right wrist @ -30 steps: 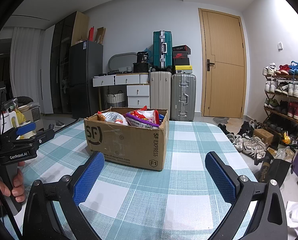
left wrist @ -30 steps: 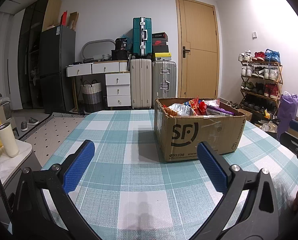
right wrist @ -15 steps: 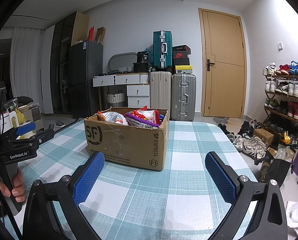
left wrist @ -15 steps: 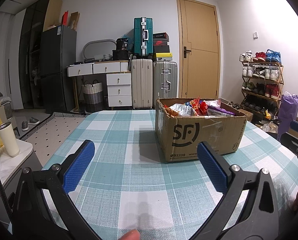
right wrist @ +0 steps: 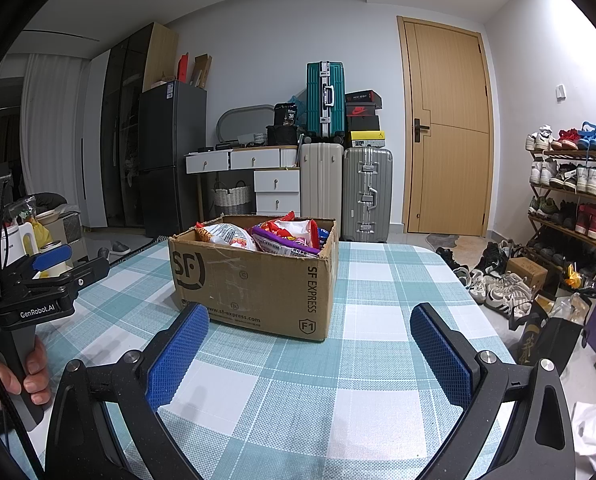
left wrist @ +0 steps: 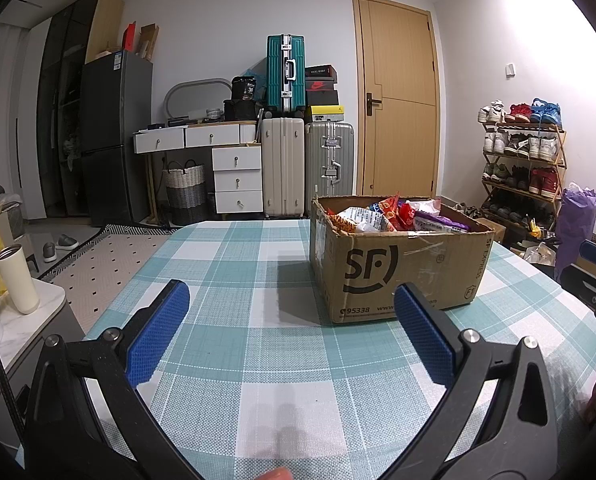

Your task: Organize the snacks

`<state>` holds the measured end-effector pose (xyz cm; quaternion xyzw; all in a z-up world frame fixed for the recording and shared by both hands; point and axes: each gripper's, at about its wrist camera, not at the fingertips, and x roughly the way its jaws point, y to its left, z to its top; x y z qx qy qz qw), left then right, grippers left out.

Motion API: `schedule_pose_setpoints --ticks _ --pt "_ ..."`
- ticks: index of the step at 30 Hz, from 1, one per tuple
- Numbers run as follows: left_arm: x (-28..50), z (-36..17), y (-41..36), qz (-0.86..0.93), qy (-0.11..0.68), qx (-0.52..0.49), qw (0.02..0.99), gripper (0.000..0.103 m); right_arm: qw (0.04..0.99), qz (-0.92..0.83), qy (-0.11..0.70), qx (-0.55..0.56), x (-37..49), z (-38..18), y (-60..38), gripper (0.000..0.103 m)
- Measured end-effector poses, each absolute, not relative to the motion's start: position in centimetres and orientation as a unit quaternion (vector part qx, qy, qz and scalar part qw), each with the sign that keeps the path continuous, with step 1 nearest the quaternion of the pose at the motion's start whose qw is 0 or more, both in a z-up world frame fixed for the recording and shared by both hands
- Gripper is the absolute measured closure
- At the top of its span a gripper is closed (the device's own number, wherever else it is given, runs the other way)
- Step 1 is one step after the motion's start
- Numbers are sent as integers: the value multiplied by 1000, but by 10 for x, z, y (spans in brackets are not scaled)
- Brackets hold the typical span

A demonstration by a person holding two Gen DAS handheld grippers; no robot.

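Right gripper point(right wrist: 304, 346) held wide apart, empty, above checked tablecloth point(right wrist: 378, 360). Cardboard box point(right wrist: 254, 280) of snack packets point(right wrist: 286, 236) seen just ahead. Left gripper point(right wrist: 54, 264) gripped by hand point(right wrist: 26, 376) at left edge.

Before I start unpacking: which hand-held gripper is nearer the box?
Neither clearly. The left gripper sits short of the box, offset left; the right gripper sits short too, roughly centred.

Surface notes: materials and finish.
Box point(right wrist: 254, 280): matt brown cardboard, creased. Snack packets point(right wrist: 282, 236): glossy plastic film. Desk point(right wrist: 298, 392) cover: woven checked cloth. Gripper pads point(right wrist: 178, 352): blue textured rubber.
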<state>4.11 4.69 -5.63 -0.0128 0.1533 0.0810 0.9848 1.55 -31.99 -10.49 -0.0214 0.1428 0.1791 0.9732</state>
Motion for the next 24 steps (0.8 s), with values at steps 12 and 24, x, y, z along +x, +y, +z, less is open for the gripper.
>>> schedule_pose_setpoints --ticks 12,24 --pt "41 -56 47 81 153 -13 985 1 973 179 143 -21 16 -105 -320 0" --pt "41 -56 47 81 153 -13 985 1 973 179 143 -21 15 -105 -320 0"
